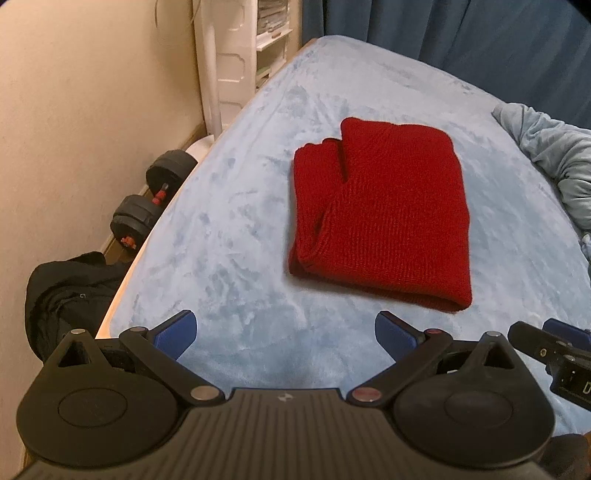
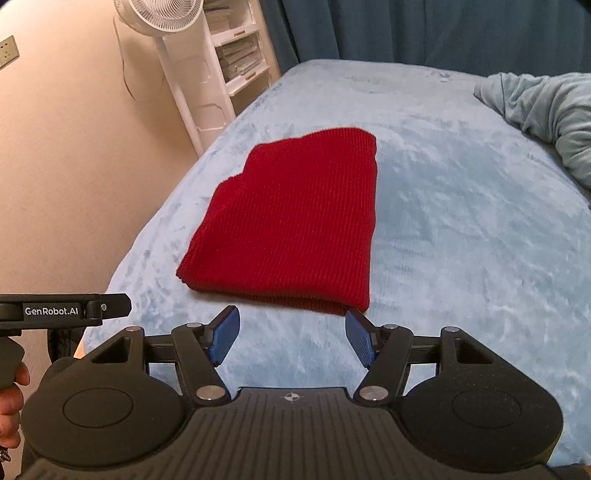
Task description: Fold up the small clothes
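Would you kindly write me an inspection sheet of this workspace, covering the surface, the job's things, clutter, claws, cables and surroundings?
Surface: light blue fleece blanket covering a bed.
Job's things: red knitted garment lying folded and flat, touched by neither claw.
Clutter: bunched pale blue bedding at the right edge, apart from the garment.
Claws: left claw open and empty, short of the garment; right claw open and empty, close to the garment's near edge.
Cables: nothing seen.
Surroundings: beige wall; dumbbells and a black garment on the floor to the left; white fan; white shelves; dark blue curtain behind the bed.
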Motion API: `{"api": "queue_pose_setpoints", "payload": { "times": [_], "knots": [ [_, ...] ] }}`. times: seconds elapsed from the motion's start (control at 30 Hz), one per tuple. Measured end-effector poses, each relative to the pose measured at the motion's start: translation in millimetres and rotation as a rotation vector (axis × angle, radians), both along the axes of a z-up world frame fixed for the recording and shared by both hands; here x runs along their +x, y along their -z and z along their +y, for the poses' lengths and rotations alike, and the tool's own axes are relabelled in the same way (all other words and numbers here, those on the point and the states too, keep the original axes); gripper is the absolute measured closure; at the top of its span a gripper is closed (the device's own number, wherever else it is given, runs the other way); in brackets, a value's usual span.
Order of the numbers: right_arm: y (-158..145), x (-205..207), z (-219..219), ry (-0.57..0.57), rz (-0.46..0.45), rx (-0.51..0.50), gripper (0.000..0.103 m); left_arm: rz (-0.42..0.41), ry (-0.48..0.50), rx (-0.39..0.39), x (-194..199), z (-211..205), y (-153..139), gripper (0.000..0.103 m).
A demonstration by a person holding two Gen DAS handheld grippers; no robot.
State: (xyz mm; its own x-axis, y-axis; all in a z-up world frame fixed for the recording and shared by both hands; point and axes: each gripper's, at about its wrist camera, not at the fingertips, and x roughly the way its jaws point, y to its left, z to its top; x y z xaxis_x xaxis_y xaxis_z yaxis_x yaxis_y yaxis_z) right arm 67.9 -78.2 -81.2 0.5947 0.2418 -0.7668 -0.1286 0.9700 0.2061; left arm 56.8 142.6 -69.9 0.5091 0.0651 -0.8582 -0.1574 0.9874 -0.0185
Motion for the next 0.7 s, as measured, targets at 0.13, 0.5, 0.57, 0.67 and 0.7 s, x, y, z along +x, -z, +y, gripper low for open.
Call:
{"api": "queue_pose_setpoints", "payload": {
  "times": [0.13,0.5,0.57,0.67,0.7],
  "knots": [
    [6.9,20.8,-16.2,0.024,0.008,0.052,0.038,0.022,-0.045,-0.037,15.3,1.4,12.7,0.0],
    [38.3,220.1,-117.1,0.084,0.052,0.407,0.035,0.055,-0.261,-0.317,83.2,-1.8,79.0,0.0],
    [54.3,261.8,-118.4,0.084,0.1,0.434,0.035,0.068,-0.314,-0.363,92.9,3.1,94.8,0.0],
    [84.3,320.0,-116.4,0.105,0.173,0.444,0.035,0.078,-0.392,-0.414,101.6,13.5,114.7,0.0],
    [92.6,332.4,-113.8,0.112,0.187,0.444,0.035,0.077,-0.411,-0.43,103.8,17.2,121.0,0.0]
  ]
}}
